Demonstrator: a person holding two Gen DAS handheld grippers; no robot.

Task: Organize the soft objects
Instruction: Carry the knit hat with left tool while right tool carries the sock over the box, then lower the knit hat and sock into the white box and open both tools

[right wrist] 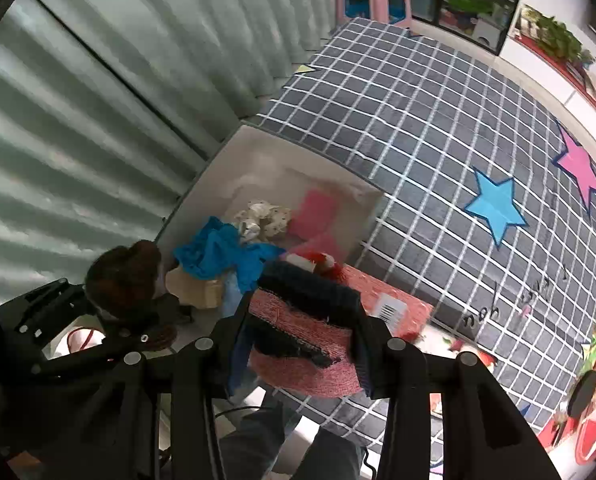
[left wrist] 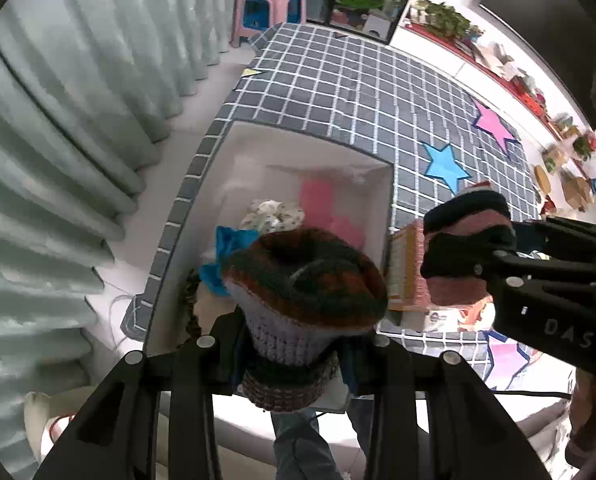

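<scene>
1. Left wrist view: a brown knitted hat is clamped in the left gripper above the white box.
2. Right wrist view: a pink-and-navy knitted hat is clamped in the right gripper, beside the box on the checked rug.

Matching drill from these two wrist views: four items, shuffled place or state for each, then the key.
1. brown-and-green knit hat
2. pink-and-navy knit hat
3. blue cloth
4. blue star

A. printed on the grid rug
B. clamped in the right gripper
C. lying in the white box
D. clamped in the left gripper

Pairs: 1-D, 2-B, 3-C, 4-A
</scene>
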